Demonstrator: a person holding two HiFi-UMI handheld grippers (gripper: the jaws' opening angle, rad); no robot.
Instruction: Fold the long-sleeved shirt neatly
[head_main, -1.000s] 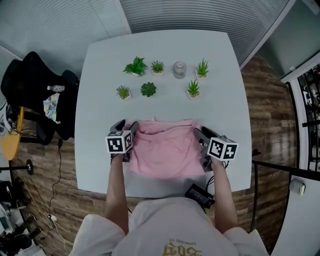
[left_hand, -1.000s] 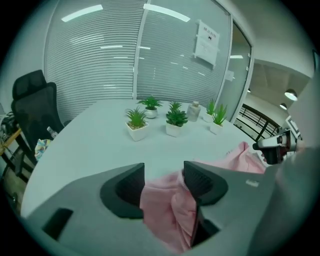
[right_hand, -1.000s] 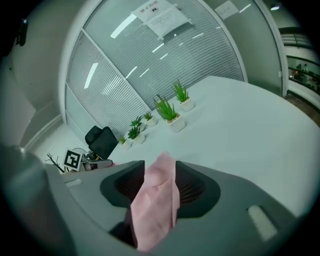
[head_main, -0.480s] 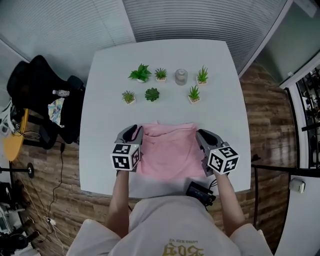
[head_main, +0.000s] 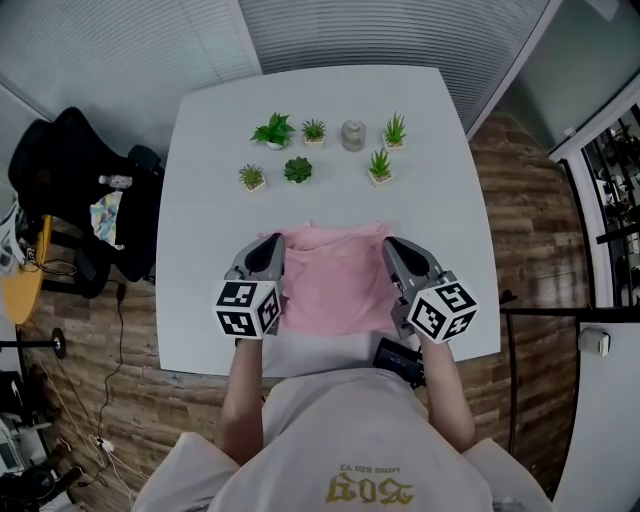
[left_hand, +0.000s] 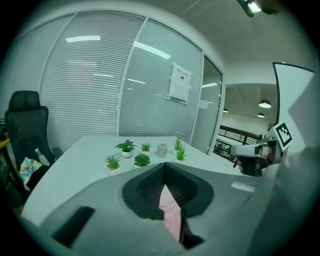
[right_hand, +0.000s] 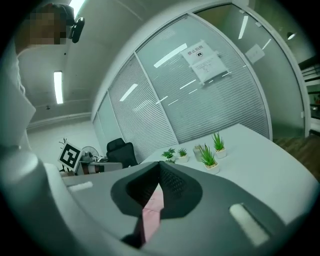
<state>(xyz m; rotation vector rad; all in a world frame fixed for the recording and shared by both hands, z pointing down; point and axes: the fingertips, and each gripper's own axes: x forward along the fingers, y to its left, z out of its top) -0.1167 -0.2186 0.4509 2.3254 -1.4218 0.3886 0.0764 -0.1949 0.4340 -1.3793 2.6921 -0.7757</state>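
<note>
Pointing forward, the left hand-held gripper (head_main: 268, 246) and right hand-held gripper (head_main: 392, 246), jaws just closing, are pinching the pink shirt (head_main: 335, 288); potted plants (head_main: 297, 170) are sitting at twelve o'clock.

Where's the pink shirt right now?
Head view: the pink shirt is at the near edge of the table, its side edges pinched in the just-closed left gripper and right gripper, nearer than the potted plants.

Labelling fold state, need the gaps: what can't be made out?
- Shirt sleeves: head view, hidden in the folds.
- Shirt's side edges: head view, under left gripper and right gripper, jaws just closed on its cloth.
- Dark device by table edge: head view, arm overlaps it.
- Wall notice print: gripper views, too small.
</note>
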